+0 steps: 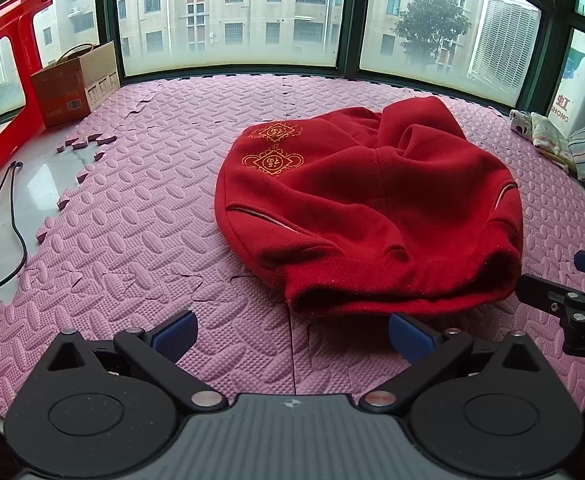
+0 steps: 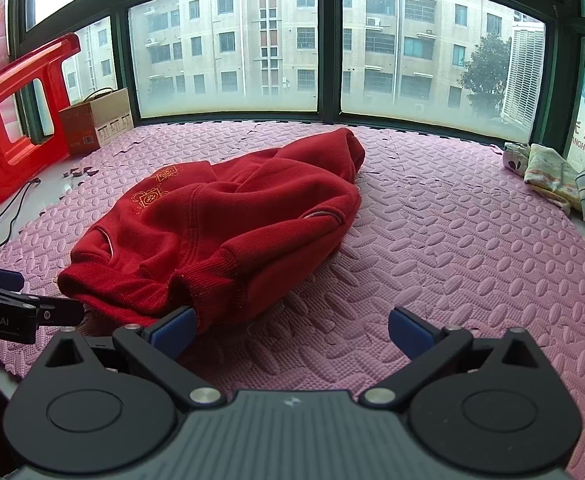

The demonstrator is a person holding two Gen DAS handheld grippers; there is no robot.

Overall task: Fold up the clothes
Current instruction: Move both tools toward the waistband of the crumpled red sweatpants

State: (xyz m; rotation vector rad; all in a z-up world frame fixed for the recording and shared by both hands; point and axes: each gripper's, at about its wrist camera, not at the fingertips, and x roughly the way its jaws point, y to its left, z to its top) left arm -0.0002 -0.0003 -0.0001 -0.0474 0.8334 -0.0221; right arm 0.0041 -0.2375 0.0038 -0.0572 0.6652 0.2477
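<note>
A red hoodie [image 1: 368,208] with gold embroidery lies partly folded on the pink foam mat [image 1: 152,208]; its ribbed hem faces me. It also shows in the right wrist view [image 2: 220,220]. My left gripper [image 1: 292,336] is open and empty, just in front of the hem, its right pad next to the hem's edge. My right gripper [image 2: 292,334] is open and empty, with its left fingertip [image 2: 172,334] at the hoodie's near cuff and hem corner. Each gripper shows at the edge of the other's view.
A red plastic stool [image 1: 0,92] and a cardboard box [image 1: 76,84] stand at the far left by the window. A black cable [image 1: 12,208] lies on the bare floor at left. A pile of folded clothes [image 1: 564,148] sits at the far right.
</note>
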